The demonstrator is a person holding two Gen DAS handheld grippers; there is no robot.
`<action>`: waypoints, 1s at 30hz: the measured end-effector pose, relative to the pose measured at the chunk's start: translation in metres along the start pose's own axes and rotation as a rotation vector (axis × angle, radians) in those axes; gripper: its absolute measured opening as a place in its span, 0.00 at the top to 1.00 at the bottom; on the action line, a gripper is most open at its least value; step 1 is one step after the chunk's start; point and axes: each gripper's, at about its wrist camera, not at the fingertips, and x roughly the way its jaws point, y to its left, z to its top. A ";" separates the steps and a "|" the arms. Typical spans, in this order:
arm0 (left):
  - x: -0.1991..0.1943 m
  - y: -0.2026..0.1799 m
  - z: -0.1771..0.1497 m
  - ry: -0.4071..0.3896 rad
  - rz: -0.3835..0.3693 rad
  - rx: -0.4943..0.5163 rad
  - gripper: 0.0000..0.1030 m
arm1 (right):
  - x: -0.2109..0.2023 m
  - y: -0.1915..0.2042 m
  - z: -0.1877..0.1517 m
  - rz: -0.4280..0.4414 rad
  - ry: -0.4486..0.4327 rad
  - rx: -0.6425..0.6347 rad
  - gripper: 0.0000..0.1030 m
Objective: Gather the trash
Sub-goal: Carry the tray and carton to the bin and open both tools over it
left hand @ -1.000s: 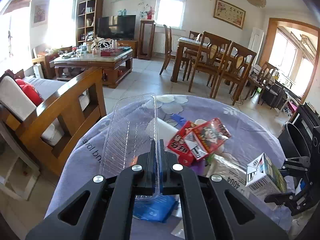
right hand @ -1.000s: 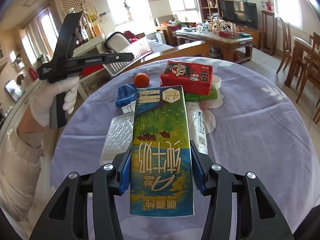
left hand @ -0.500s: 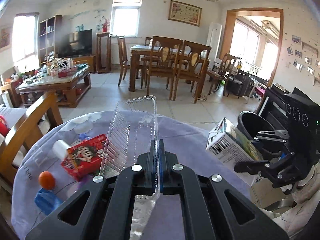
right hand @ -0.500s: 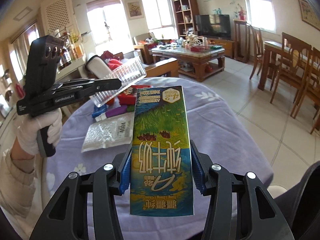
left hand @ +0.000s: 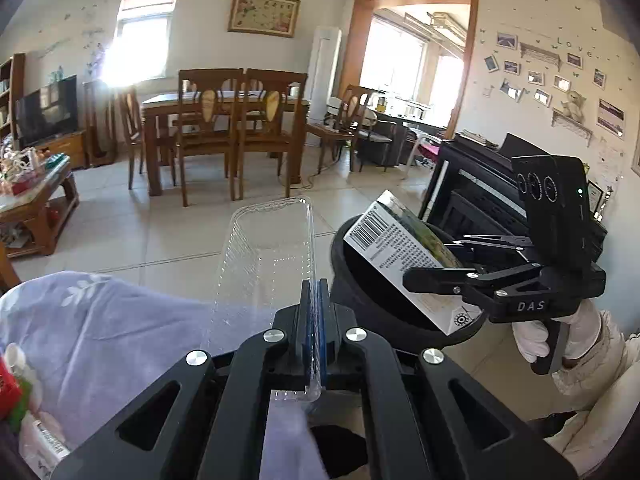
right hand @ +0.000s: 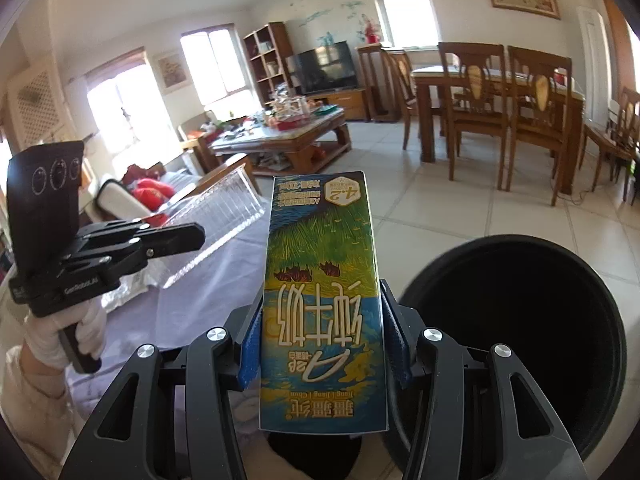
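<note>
Home: dining table [left hand: 224, 100], television [right hand: 324, 66]

- right gripper [right hand: 322, 344] clamping milk carton [right hand: 322, 300], printed face inverted
- black bin [right hand: 516, 344] just right of carton
- left gripper [right hand: 188, 236] pinching clear tray [right hand: 216, 216], left of carton

The left wrist view looks forward and downward along its own fingers, past the table's [left hand: 120, 320] edge toward the bin [left hand: 360, 300] and dining chairs [left hand: 240, 120], close in. The right wrist view faces likewise from beside the bin [right hand: 520, 320], toward the table's [right hand: 200, 300] far edge. Both share the bin, table edge, chairs [right hand: 480, 92], and each other's gripper.
</note>
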 end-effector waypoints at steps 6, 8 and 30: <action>0.059 -0.053 0.006 0.038 -0.139 0.032 0.97 | -0.031 -0.078 -0.023 -0.103 -0.014 0.094 0.51; 0.076 -0.067 0.004 0.060 -0.175 0.040 0.97 | -0.037 -0.104 -0.033 -0.133 -0.007 0.130 0.51; 0.166 -0.108 -0.020 0.272 -0.168 0.041 0.93 | -0.024 -0.172 -0.084 -0.207 0.067 0.271 0.26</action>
